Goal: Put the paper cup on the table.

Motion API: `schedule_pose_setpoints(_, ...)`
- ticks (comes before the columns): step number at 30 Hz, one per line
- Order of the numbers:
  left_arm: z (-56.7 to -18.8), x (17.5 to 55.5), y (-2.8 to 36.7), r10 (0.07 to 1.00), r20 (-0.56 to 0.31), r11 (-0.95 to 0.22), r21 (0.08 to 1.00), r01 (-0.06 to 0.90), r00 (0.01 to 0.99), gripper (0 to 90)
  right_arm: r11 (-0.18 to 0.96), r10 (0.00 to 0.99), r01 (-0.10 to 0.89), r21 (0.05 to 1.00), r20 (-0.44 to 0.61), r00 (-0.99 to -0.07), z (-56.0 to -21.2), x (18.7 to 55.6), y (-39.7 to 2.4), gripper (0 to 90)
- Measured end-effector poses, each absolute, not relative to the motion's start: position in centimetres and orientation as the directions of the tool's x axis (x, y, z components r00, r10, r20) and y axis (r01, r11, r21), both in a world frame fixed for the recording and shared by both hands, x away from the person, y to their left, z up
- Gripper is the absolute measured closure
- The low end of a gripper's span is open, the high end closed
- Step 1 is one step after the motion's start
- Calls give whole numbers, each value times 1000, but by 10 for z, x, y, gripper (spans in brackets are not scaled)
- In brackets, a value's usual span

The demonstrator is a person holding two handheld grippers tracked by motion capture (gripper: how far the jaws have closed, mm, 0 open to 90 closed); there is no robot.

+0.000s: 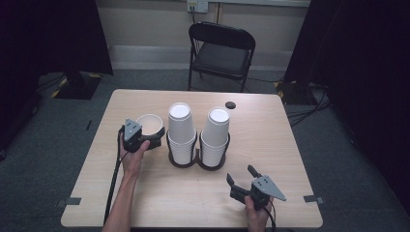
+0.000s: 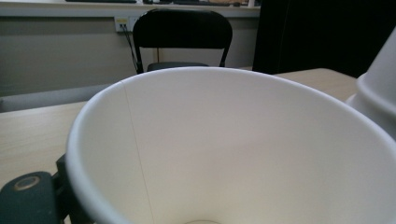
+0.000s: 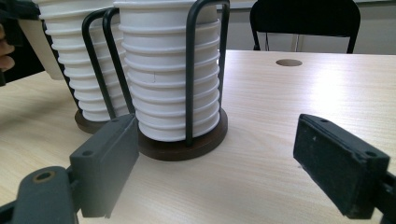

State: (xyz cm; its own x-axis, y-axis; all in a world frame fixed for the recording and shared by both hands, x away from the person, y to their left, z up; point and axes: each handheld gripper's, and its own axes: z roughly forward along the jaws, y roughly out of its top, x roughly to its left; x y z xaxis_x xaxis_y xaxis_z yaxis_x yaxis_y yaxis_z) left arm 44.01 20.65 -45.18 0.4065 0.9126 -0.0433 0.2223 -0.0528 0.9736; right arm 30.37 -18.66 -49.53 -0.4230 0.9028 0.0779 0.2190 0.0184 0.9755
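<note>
I have the left gripper (image 1: 153, 137) toward the table's left edge, about midway between its near and far edges, its jaws pinching a single white paper cup (image 1: 149, 123) that is mouth-up and tilted toward the gripper's camera; in the left gripper view the cup's open mouth (image 2: 233, 149) looms right in front of me, one black jaw showing at its lower left. Just right of that cup, near the middle of the table (image 1: 270, 140), stands a dark double cup holder (image 1: 197, 154) with wire loops, carrying two tall stacks of upturned white cups, the left stack (image 1: 181, 133) and the right stack (image 1: 215, 135). My right gripper (image 1: 241, 178) rests near the table's near edge, right of centre, jaws spread wide and holding nothing, aimed at the right stack (image 3: 170, 74). A black folding chair (image 1: 221, 50) stands beyond the far edge.
</note>
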Motion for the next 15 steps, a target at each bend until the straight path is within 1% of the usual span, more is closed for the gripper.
schedule_pose_setpoints(4,-459,446,209,922,-36,-67,966,249,386,87,23,902,220,975,75,-426,-495,304,-186,135)
schedule_pose_setpoints(7,-465,450,211,929,-50,-56,960,273,366,88,26,902,221,975,73,-427,-495,304,-186,135)
schedule_pose_setpoints(9,-469,452,212,932,-75,-34,956,291,356,87,28,902,225,974,73,-426,-495,305,-186,135)
schedule_pose_setpoints(15,-479,456,210,934,-63,-60,943,328,352,82,23,900,225,974,79,-430,-495,305,-187,135)
